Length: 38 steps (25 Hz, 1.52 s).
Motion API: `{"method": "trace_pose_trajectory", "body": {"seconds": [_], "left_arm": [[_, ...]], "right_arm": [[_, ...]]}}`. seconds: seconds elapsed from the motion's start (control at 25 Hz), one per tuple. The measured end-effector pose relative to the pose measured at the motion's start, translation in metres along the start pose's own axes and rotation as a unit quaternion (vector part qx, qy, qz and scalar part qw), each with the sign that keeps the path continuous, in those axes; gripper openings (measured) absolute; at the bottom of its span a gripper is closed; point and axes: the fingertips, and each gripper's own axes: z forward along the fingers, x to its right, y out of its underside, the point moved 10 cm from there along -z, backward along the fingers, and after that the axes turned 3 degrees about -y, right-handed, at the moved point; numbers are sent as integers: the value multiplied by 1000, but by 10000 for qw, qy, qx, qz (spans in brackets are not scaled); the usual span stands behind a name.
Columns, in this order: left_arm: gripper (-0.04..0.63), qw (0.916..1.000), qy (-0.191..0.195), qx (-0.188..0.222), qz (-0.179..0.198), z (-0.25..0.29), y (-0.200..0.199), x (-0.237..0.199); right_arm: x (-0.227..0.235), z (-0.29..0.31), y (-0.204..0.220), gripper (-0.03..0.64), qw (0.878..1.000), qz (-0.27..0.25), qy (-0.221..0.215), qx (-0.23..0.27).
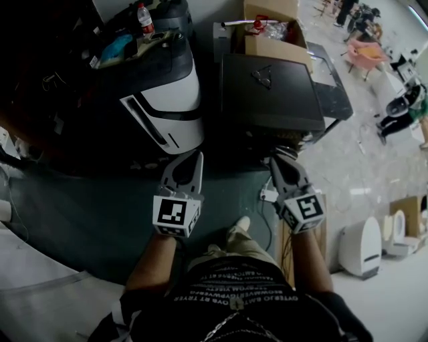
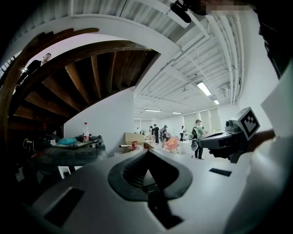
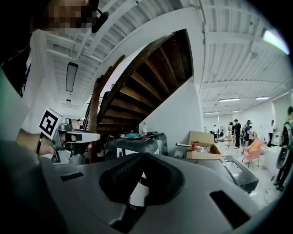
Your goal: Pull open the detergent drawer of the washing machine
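Nearest the lens, a dark printed shirt [image 1: 234, 297] is seen from above, with two bare forearms stretched forward from it and one light shoe [image 1: 239, 227] showing on the dark floor mat [image 1: 100, 214]. The left gripper [image 1: 196, 160] is held level and its jaws are clenched tip to tip; nothing is gripped between them. The right gripper [image 1: 281, 160] is held alongside, well apart from the left, and its jaws are likewise seen meeting at the tips with nothing between them. The washing machine [image 1: 170, 100], white-fronted with a dark top, is located ahead and to the left; a long dark slot [image 1: 144, 120] is noted on its front, but the detergent drawer cannot be told apart from the panel. The left gripper's tips are near the machine's lower corner without touching it. A bottle [image 1: 145, 19] is stood among clutter on top. A black cabinet [image 1: 267, 93] is placed just beside the machine, ahead of the right gripper, with a cardboard box [image 1: 274, 43] behind it.
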Motion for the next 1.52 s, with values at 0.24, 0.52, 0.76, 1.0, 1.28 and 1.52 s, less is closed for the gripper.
{"method": "trace_pose_trajectory", "body": {"seconds": [0.24,0.52,0.76,1.0,1.28,1.52], "left_arm": [[5,10000,35,-8,16,36,-2,3],[4,10000,10,-70,55,67,-1,4],[5,9994,-94,-216,238,91,-3,0],[5,9992,-229,-200,247,111,-4,2],[3,9994,-268,-206,94,133,-1,11],[3,9984,-278,-433,247,142,10,8]], "right_arm": [[29,18,0,2,9999,-46,-100,-13],[55,36,3,2,9998,-59,-163,-27],[79,51,-6,2,9999,19,-108,-8],[103,58,-1,2,9995,135,-257,-92],[134,66,4,2,9993,77,-334,-137],[143,82,8,2,9989,179,-395,-187]]}}
